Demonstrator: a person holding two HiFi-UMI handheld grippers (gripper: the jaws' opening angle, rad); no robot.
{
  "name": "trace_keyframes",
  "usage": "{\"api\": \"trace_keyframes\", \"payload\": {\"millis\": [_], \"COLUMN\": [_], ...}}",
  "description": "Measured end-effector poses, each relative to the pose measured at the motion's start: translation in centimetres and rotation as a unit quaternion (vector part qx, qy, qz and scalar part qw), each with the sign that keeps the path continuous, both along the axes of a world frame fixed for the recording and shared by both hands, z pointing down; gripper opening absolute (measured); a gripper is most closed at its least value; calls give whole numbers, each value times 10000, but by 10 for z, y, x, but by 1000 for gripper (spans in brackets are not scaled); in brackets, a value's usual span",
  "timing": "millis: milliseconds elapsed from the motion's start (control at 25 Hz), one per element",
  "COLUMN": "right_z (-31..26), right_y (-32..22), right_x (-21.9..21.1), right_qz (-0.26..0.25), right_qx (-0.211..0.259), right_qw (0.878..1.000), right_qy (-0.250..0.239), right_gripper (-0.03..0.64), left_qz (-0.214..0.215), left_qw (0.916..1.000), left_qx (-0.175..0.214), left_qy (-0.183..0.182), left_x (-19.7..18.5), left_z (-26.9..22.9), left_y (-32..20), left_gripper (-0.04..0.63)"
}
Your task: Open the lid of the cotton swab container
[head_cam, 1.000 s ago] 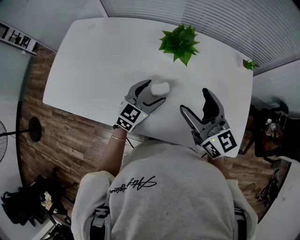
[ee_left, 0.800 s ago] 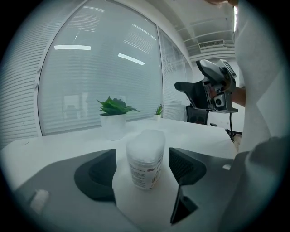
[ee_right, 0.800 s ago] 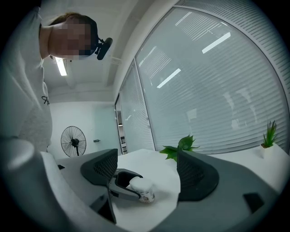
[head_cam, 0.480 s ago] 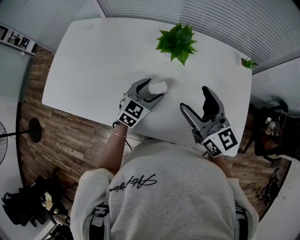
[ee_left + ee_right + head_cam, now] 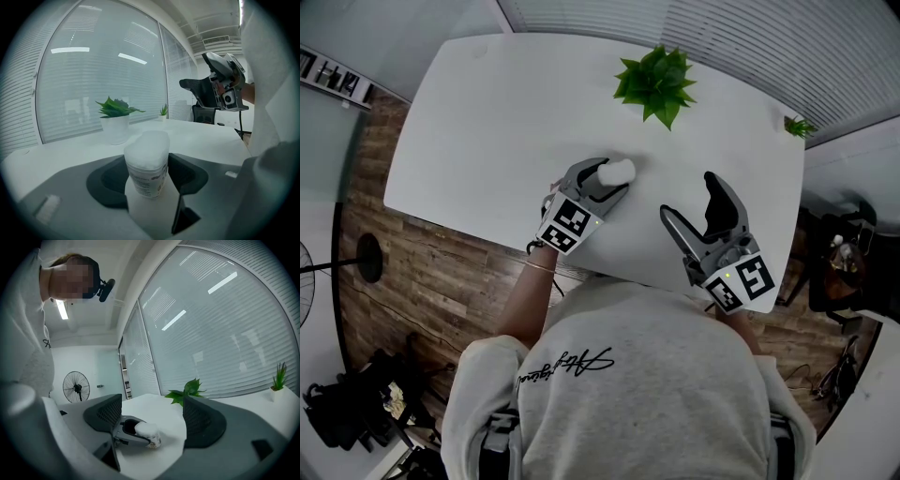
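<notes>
A small white cotton swab container [image 5: 617, 172] stands upright on the white table [image 5: 506, 112], its lid on. My left gripper [image 5: 614, 178] has just been closing its jaws and now holds the container [image 5: 147, 164] between both dark pads. The right gripper [image 5: 689, 199] rests to the right near the table's front edge, open and with nothing in it. In the right gripper view the container [image 5: 146, 431] and the left gripper [image 5: 124, 430] around it show between the spread jaws, some way off.
A green potted plant [image 5: 656, 82] stands behind the container at the table's far side, and a smaller plant [image 5: 797, 128] sits at the far right corner. The table's front edge runs just under both grippers. A standing fan [image 5: 75, 385] is off the table.
The left gripper's jaws have drawn in around the container and the gripper has rolled slightly. The right gripper has stayed put.
</notes>
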State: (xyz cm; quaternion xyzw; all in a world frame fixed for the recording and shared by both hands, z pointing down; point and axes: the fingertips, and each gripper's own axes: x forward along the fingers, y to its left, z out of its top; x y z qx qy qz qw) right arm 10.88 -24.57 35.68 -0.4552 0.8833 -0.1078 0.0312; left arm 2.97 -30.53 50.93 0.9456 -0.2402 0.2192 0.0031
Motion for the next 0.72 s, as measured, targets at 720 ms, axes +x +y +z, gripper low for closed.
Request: {"api": "trace_keyframes", "payload": {"millis": [720], "right_z": [-7], "right_y": [5], "right_x": [-9], "right_qz": [-222], "right_qx": [123], "right_qw": [9997], "right_qy": [54], "right_gripper": [383], "left_qz": [137], "left_qw": [9993], "left_qx": [-115], "left_qy": [335], "left_x": [-1], "left_z": [-25], "left_y": [-1], "left_gripper": [243]}}
